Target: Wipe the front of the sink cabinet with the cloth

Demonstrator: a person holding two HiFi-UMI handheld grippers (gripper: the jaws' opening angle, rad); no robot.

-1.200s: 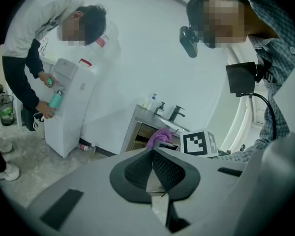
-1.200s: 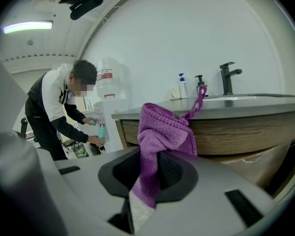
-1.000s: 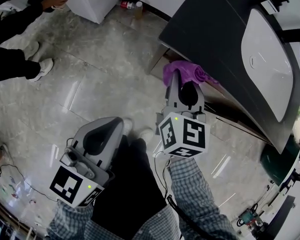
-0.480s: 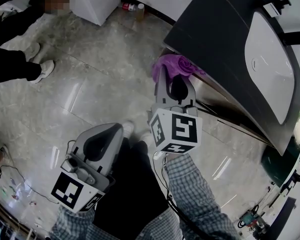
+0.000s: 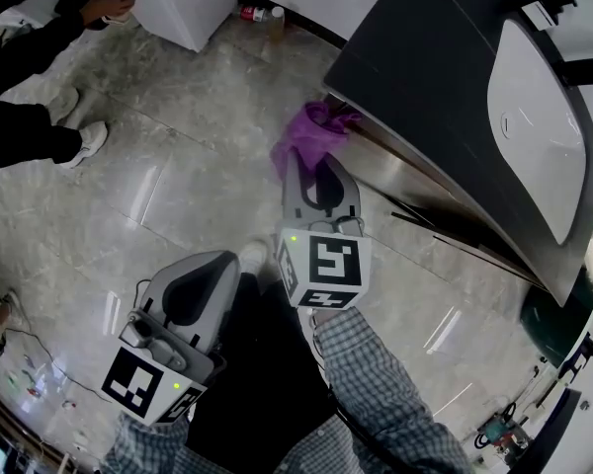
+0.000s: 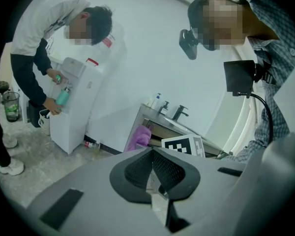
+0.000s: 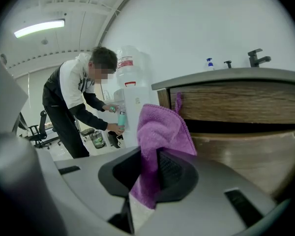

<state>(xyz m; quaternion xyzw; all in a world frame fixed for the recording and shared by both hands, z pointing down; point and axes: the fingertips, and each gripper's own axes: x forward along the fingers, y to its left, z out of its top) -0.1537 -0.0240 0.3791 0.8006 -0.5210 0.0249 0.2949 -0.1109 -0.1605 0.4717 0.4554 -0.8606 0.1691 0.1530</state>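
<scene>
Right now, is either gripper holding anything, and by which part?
The right gripper is shut on the purple terry cloth, pinched partway along: most bunches beyond the jaw tips, a short end trails behind. The left gripper is shut, empty.

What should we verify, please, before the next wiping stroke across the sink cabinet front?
1. Cloth clamped in the right hand-held gripper: ok, jaws shut on it.
2. Cloth pressed against the cabinet front: cannot tell; it sits by the cabinet corner nearest the water dispenser.
3. Left hand-held gripper out of the way: ok, shut, empty, held low beside the person.
4. Bystander away from the cabinet: ok, standing at the water dispenser.
</scene>
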